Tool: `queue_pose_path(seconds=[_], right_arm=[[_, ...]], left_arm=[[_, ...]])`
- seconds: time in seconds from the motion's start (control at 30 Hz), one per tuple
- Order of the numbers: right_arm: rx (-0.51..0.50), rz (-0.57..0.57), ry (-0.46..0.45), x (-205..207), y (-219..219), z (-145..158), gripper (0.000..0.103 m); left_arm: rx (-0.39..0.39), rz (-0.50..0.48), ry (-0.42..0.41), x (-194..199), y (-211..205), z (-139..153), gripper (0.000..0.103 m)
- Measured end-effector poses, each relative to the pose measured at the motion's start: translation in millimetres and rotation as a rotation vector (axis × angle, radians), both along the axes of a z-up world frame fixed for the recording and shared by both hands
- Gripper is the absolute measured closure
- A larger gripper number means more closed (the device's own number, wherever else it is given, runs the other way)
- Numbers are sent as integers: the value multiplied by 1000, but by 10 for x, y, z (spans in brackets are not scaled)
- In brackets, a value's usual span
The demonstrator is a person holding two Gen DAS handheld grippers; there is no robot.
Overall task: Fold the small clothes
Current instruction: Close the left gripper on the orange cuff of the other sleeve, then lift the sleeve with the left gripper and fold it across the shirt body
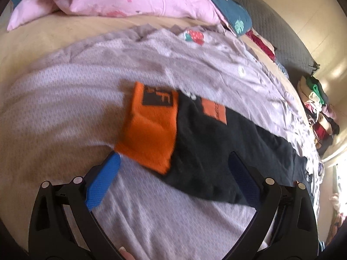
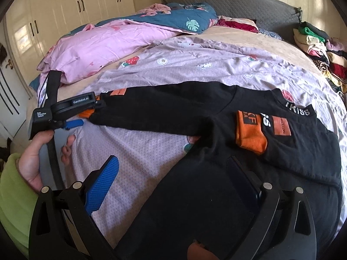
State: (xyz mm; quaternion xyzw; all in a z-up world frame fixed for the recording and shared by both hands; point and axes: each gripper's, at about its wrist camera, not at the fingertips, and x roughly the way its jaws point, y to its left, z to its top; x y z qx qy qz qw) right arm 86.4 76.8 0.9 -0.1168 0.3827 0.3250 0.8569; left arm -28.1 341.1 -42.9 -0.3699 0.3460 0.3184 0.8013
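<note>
A: Where does the garment lie, and which way does it run?

B: One black top (image 2: pixel 216 195) lies flat on the lilac printed sheet (image 2: pixel 151 143) spread over the bed. In the right wrist view its body fills the near right, and one long sleeve (image 2: pixel 164 112) stretches away to the left, so the sleeve's long axis runs roughly across the bed. The collar, lettered in white, sits at the far right. The sleeve's end reaches the left tongs (image 2: pixel 73 124).

A: And the orange parts?

B: A folded-in cuff (image 2: pixel 251 133) in orange with a dark logo patch lies on the chest, just beside an orange label (image 2: pixel 282 126). In the left wrist view the same orange cuff (image 1: pixel 149 130) sits ahead of the tongs, with the black cloth running off to the right.

A: How do the tongs stand?

B: The left tongs (image 1: pixel 173 166) are spread wide with nothing between them; the left pad (image 1: pixel 102 182) is over the sheet, the right one over the black cloth. The view is too blurred to tell whether it touches. The right tongs (image 2: pixel 173 173) are likewise wide open and hold nothing: one blue pad (image 2: pixel 102 186) over the sheet, the other dark pad over the top's body.

A: What else is there?

B: One pink quilt (image 2: pixel 104 45) and one teal leaf-printed cover (image 2: pixel 177 19) bunched at the far side, a grey headboard (image 2: pixel 238 2), and one stack of folded clothes (image 2: pixel 321 49) at the far right. The left hand (image 2: pixel 34 158) grips its handle.
</note>
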Motion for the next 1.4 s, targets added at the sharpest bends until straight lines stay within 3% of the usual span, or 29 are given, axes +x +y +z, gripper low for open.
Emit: queue_pose_path(seconds=[0.03,0.2,0.3,0.4,0.93,1.4], right_arm=[[3,-3,3,1,-9,-3,5],[23,-39,21,51,-113,-43,5],[44,-73,46,99,-207,-68,5],[58,-92,52,114,-271,-51,5],[165,-228,31,130,-835,155,5],[236,-366,18,141,-1529,236,5]], left_arm=[[17,5,12,11,10,9,33],[36,1,-8,18,80,47,79],[67,-21,-38,12,39,144,92],[103,-68,-74,44,-57,311,93],[137,-286,-226,424,-703,935,95],[169,-415,-300,798,-1311,1307,95]])
